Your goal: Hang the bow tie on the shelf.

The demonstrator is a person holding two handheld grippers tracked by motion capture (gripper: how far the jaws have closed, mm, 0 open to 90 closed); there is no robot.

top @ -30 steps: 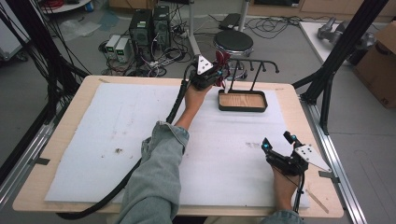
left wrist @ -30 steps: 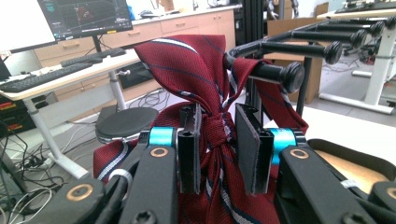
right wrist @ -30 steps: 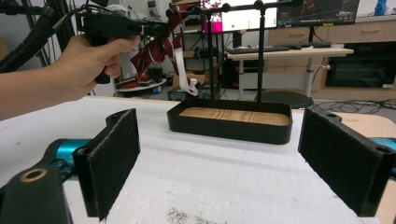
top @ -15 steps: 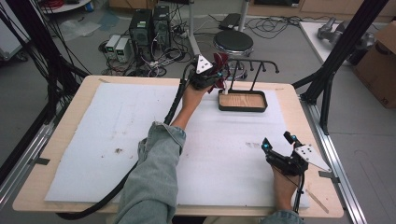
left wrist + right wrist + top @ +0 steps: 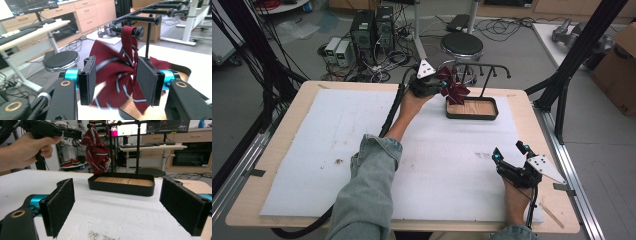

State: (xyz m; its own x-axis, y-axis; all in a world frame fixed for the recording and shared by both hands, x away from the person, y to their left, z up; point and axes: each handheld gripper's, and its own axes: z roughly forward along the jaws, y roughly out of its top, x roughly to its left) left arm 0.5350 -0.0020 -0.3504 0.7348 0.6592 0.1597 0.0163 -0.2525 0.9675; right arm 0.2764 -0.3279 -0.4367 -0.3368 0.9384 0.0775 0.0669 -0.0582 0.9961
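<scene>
Denim covers the person's left forearm [image 5: 372, 180], which reaches far across the white foam mat [image 5: 312, 150] toward the black tray [image 5: 472, 108] with its wooden floor; the left hand [image 5: 412, 102] holds the left gripper [image 5: 443, 90] raised just beside the tray's near-left corner, at the height of the rack's pegs. Over by the mat's near right edge, well apart from the tray, the right hand [image 5: 514, 200] rests low with the right gripper [image 5: 507, 157] pointing back toward the tray.

One tray, one black peg rack [image 5: 484, 75] rising out of it, one dark red striped bow tie [image 5: 454, 90], two grippers.

From the left gripper view, the bow tie [image 5: 117, 72] hangs by its strap from a peg of the rack [image 5: 143, 18] above the tray; it sits between the two pads and a little beyond them; the jaws stand apart, and I cannot tell whether either pad touches the cloth. From the right gripper view, the jaws gape wide with bare mat between them; the tray [image 5: 122, 185] lies ahead, the bow tie [image 5: 97, 152] dangling over its left end, the left hand [image 5: 27, 151] beside it.
</scene>
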